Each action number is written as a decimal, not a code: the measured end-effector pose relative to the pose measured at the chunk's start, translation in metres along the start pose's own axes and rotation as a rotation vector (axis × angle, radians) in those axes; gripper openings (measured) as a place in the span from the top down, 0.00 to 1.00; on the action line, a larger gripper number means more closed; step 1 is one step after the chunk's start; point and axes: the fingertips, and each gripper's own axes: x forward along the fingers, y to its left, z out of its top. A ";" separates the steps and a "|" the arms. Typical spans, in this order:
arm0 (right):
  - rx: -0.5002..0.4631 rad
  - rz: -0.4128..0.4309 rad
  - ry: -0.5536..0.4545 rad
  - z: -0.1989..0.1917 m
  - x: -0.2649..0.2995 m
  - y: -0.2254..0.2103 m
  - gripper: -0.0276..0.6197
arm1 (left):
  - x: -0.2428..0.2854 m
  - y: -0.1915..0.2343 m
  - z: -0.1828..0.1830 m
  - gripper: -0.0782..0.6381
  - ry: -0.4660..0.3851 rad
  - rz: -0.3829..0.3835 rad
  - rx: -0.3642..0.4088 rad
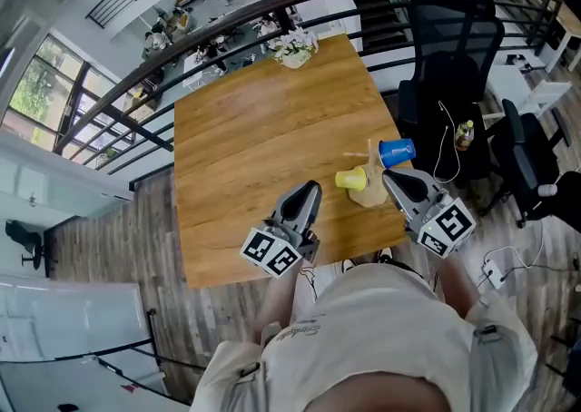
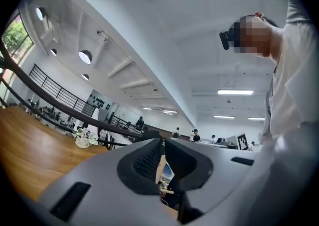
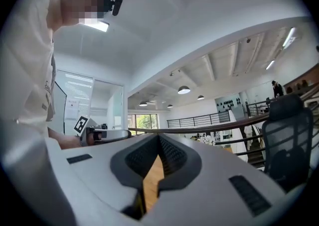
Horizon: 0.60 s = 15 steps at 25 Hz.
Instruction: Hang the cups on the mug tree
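Left claw [image 1: 310, 191] and right claw [image 1: 392, 178] are both closed and empty at the near edge of the bench [image 1: 245, 147]. Yellow cup [image 1: 350, 180] and blue cup [image 1: 397, 152] sit sideways, long axes left-right, beside the mug tree [image 1: 370, 194]. Flower vase [image 1: 295, 49] is well apart.

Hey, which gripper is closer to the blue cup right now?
Right. The right gripper sits just below the blue cup in the head view; the left gripper is farther left, beyond the yellow cup.

Mug tree [image 1: 371, 193] on table [image 1: 254, 129] (cups [image 1: 397, 152] beside it).
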 end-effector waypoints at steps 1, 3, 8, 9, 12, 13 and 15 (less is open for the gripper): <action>-0.017 0.006 -0.010 0.006 0.002 0.001 0.96 | 0.000 -0.001 0.003 0.84 -0.002 0.007 0.006; -0.031 0.015 -0.047 0.022 0.004 0.001 0.96 | 0.001 -0.001 0.007 0.84 -0.008 0.025 0.021; -0.063 0.014 -0.067 0.037 0.008 -0.002 0.96 | 0.008 -0.011 0.007 0.84 0.030 0.053 0.153; -0.065 0.008 -0.059 0.034 0.008 -0.004 0.96 | 0.009 -0.015 0.007 0.84 0.032 0.046 0.164; -0.044 -0.004 -0.055 0.025 0.006 -0.010 0.96 | 0.008 -0.022 0.005 0.84 0.016 0.022 0.138; -0.041 -0.005 -0.053 0.023 0.005 -0.010 0.96 | 0.007 -0.022 0.005 0.84 0.009 0.024 0.121; -0.047 -0.003 -0.047 0.022 0.005 -0.009 0.96 | 0.004 -0.020 0.004 0.84 0.006 0.037 0.099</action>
